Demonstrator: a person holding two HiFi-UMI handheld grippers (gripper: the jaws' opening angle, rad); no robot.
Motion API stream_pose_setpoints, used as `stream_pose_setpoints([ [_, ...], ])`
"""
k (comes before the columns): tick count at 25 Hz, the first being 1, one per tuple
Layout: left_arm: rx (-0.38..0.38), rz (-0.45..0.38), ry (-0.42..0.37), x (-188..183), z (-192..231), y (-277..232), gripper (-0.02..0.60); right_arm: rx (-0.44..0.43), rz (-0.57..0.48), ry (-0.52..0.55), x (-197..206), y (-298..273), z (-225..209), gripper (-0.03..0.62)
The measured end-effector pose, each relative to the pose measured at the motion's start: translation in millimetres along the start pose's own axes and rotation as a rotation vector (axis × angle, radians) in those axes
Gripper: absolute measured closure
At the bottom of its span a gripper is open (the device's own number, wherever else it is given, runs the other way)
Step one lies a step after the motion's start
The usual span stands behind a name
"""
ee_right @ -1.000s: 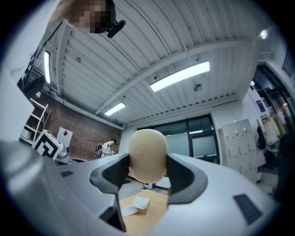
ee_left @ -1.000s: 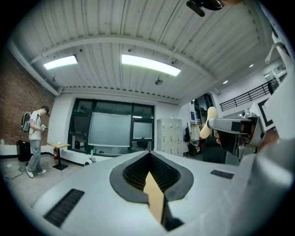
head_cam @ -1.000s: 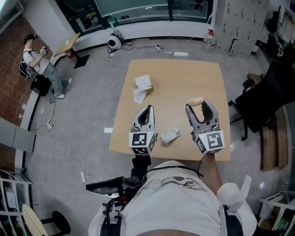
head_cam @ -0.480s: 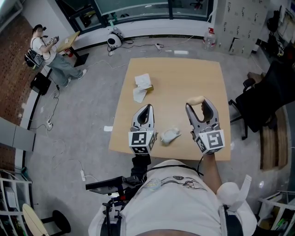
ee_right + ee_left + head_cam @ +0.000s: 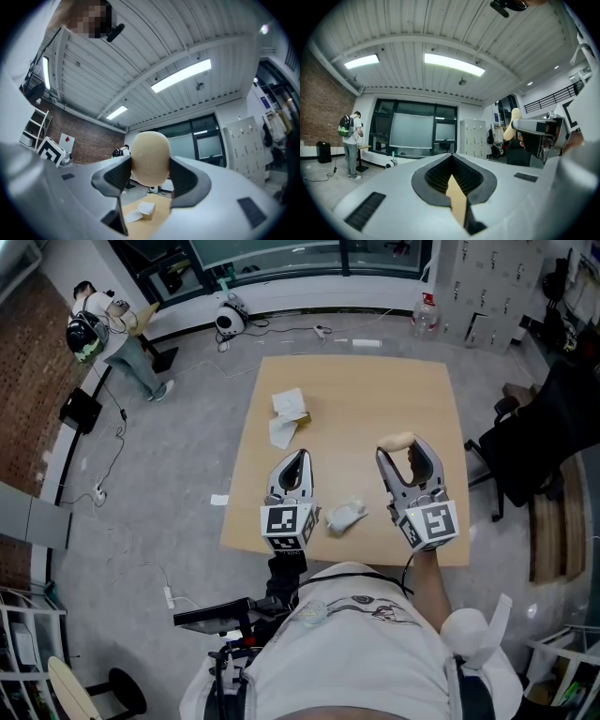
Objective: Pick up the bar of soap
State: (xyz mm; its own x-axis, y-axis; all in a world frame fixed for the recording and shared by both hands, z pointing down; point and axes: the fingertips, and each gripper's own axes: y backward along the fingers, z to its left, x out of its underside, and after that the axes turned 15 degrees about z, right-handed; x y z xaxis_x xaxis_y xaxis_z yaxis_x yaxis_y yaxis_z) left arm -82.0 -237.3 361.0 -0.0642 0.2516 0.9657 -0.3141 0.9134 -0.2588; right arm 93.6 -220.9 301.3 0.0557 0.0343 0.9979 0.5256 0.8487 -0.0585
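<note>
A cream oval bar of soap (image 5: 397,442) (image 5: 150,156) is held up above the wooden table (image 5: 375,399), clamped between the tips of my right gripper (image 5: 401,448) (image 5: 149,174). My left gripper (image 5: 296,463) (image 5: 451,165) hovers over the table's near left part with its jaws shut together and nothing between them. In the left gripper view the soap (image 5: 509,123) shows at the right, sticking out of the other gripper's jaws.
A crumpled white wrapper (image 5: 345,516) lies on the table between the two grippers. A small opened box with white paper (image 5: 289,418) (image 5: 140,210) rests at the table's far left. A dark chair (image 5: 534,446) stands right of the table. A person (image 5: 112,329) stands far off at the left.
Both grippers and the soap have held still. The person far off at the left has walked further away along the wall.
</note>
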Motion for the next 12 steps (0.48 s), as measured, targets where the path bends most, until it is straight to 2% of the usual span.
stream_pose_setpoints([
  [12,-0.007,0.005,0.004,0.7,3.5,-2.8,0.578,0.027,0.012,0.040,-0.2,-4.9,-0.9,0.329],
])
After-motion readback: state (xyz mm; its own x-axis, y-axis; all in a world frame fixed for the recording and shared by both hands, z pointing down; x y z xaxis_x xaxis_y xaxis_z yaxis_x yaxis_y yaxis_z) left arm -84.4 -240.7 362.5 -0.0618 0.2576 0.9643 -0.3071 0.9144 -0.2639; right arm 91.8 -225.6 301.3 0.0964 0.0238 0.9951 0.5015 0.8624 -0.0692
